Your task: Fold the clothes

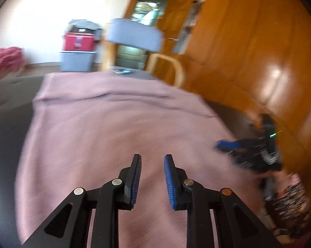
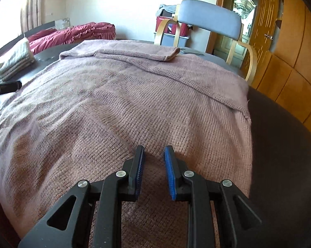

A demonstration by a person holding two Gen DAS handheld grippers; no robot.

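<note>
A dusty-pink knit sweater lies spread flat on a dark table, with one sleeve folded across its far part. It also shows blurred in the left wrist view. My right gripper is open and empty, low over the sweater's near part, close to the knit. My left gripper is open and empty above the sweater. The right gripper shows in the left wrist view at the sweater's right edge.
A grey chair with wooden arms stands at the table's far side. A folded pale cloth lies at the table's left. Wooden wardrobe doors line the right. A red and grey bin stack stands by the wall.
</note>
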